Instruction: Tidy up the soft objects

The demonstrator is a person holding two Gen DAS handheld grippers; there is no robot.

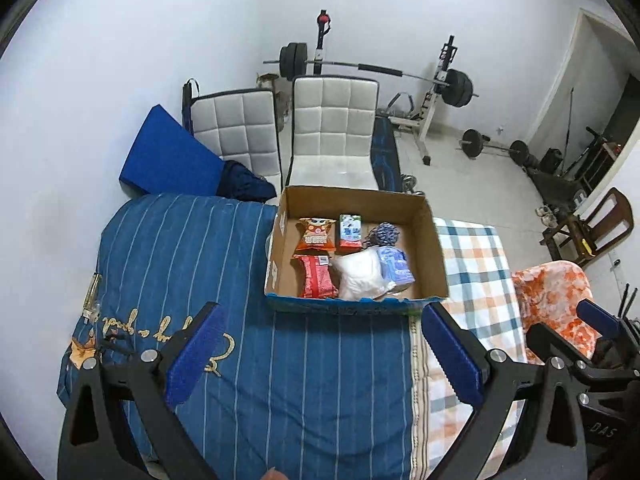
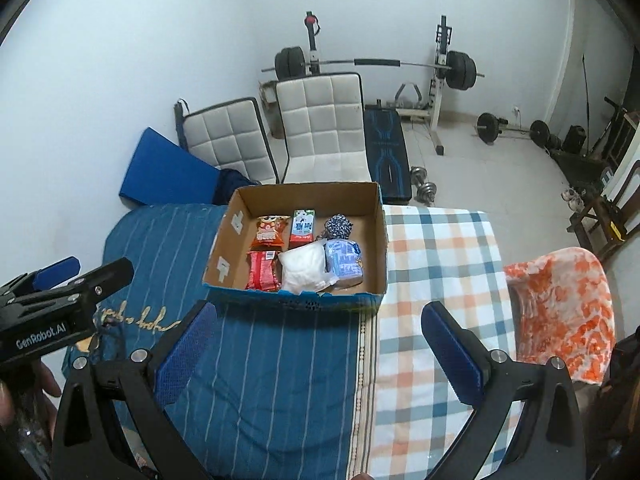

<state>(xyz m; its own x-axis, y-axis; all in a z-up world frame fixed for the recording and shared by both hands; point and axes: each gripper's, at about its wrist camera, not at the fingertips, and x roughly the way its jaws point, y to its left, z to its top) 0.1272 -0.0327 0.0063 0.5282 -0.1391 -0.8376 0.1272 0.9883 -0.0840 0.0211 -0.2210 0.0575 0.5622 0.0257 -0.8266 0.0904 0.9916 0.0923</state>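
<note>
My left gripper (image 1: pixel 320 344) hangs with its blue-padded jaws spread wide and nothing between them, above the dark blue striped quilt (image 1: pixel 280 360). My right gripper (image 2: pixel 316 340) is likewise spread and empty, hovering where that quilt meets the checked orange, blue and white sheet (image 2: pixel 436 280).

Just ahead of both, the open brown cardboard box (image 2: pixel 376 240) rests on the bed, straddling the two fabrics. Inside it, the near row holds a red foil snack packet (image 2: pixel 262 270), a soft white plastic-wrapped pouch (image 2: pixel 302 268) and a pale blue printed tissue pack (image 2: pixel 344 260), all lying side by side and touching. Behind them sit an orange cartoon snack bag (image 2: pixel 270 230), a small green and red carton (image 2: pixel 302 224) and a blue-and-white knotted rope ball (image 2: pixel 338 226).

Off to my right, an orange and white blotched fleece cloth (image 2: pixel 560 312) drapes over the bed's edge. Beyond the box stand two white quilted chairs (image 2: pixel 320 120) and a barbell rack (image 2: pixel 440 68).
</note>
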